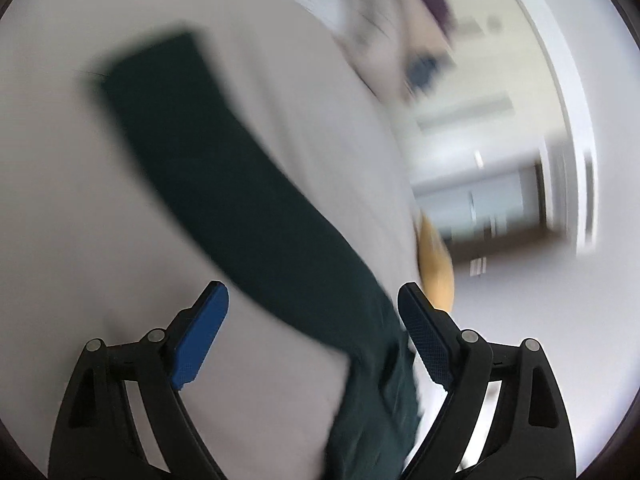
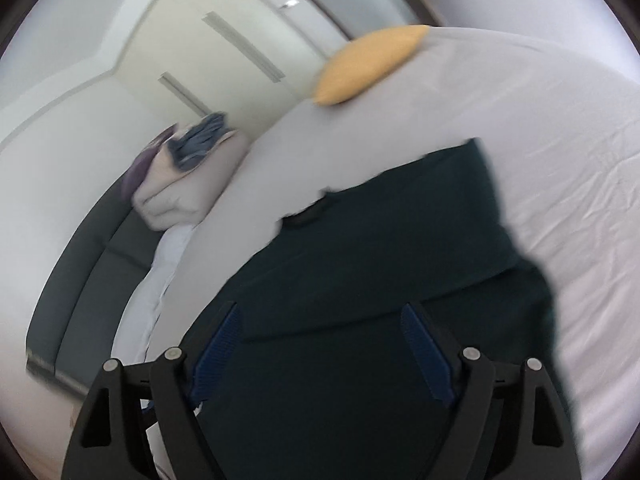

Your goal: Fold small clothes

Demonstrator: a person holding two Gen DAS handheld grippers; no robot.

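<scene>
A dark green garment lies on the white bed sheet. In the left wrist view it stretches as a long band from the upper left down between my fingers. My left gripper is open above its near end, fingers apart, nothing pinched. In the right wrist view the garment lies spread and partly folded, with a raised fold edge. My right gripper is open over it, jaws wide. Both views are motion-blurred.
A yellow pillow lies at the bed's far edge and shows in the left wrist view. A pile of other clothes sits at the bed's side beside a dark headboard. White wardrobe doors stand beyond.
</scene>
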